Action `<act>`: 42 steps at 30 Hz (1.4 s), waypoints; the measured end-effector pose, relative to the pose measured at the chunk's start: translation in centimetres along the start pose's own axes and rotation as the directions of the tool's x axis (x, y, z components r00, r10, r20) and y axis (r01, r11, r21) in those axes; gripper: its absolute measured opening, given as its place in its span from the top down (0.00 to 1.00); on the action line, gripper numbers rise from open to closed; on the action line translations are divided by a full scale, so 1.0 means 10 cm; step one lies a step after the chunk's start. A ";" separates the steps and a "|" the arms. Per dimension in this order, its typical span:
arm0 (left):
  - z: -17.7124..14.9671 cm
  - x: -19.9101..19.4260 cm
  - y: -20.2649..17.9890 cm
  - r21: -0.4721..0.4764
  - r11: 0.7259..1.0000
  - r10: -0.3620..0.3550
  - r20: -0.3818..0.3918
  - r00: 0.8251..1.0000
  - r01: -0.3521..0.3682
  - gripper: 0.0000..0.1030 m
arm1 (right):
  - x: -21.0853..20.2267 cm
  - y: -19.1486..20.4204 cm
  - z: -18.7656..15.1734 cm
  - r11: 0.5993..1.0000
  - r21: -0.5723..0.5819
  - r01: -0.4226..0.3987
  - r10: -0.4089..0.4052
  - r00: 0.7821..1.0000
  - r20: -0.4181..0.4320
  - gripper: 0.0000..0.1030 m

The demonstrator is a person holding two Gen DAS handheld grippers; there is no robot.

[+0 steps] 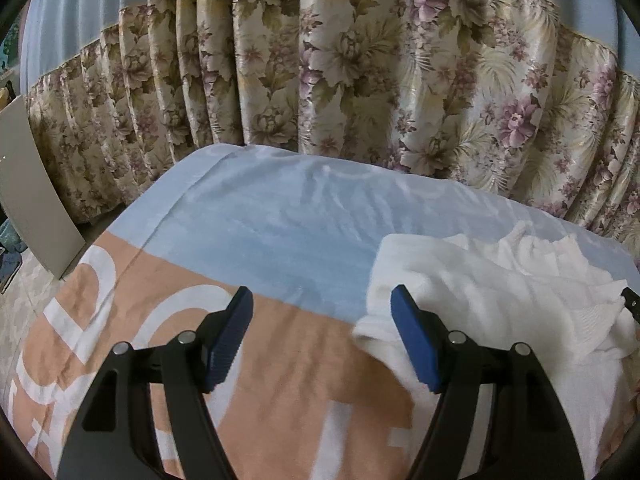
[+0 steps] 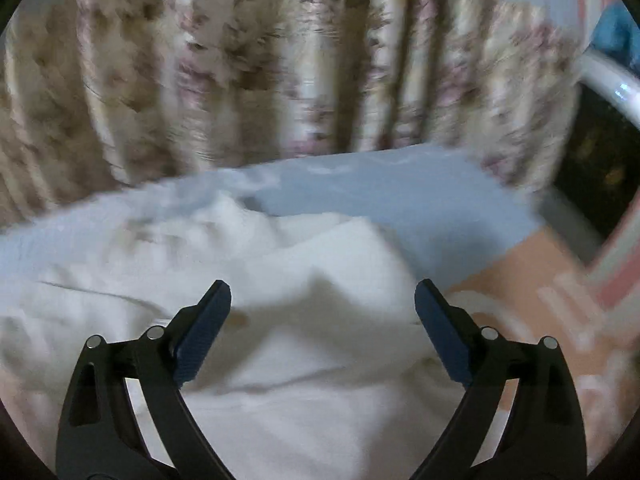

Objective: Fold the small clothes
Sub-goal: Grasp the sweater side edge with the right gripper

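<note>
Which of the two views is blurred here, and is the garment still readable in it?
Left wrist view: sharp, curtain pattern crisp, fisheye bending at the edges. Right wrist view: motion-smeared throughout, curtain streaked, but the white garment still reads as a crumpled pale mass on the blanket; only the right gripper, open, stays sharp.

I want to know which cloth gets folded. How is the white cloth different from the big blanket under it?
The white garment is plain white; the blanket is light blue and peach with white letters. The garment is small and rumpled in a heap; the blanket is much bigger and spread fairly flat. The garment lies on top towards one side; the blanket lies underneath, carrying it. Both are soft fabric, and nothing is gripping either one.
</note>
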State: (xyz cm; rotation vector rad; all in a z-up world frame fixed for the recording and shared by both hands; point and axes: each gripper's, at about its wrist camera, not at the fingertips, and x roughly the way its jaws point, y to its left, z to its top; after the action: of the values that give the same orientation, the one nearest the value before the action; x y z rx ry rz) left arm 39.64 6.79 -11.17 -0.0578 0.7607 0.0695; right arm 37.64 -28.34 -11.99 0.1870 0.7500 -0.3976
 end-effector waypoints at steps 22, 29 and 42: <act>-0.07 0.01 -0.41 0.042 0.999 -0.022 -0.009 1.000 0.023 0.30 | 0.23 0.22 -0.27 0.874 -0.072 -0.481 0.449 0.854 -0.262 0.99; -0.07 0.01 -0.51 0.048 0.998 -0.027 -0.011 1.000 0.028 0.30 | 0.16 -0.02 -0.14 0.916 -0.104 -0.387 0.363 0.912 -0.192 0.79; -0.08 0.02 -0.58 0.061 0.998 -0.023 -0.007 1.000 0.024 0.30 | 0.31 0.05 -0.23 0.871 -0.059 -0.487 0.456 0.847 -0.272 0.98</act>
State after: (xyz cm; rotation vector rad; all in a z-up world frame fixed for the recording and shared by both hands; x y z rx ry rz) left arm 39.73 0.92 -11.67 -0.0088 0.7677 0.0235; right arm 38.48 -28.07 -15.79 0.2988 0.9439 0.1514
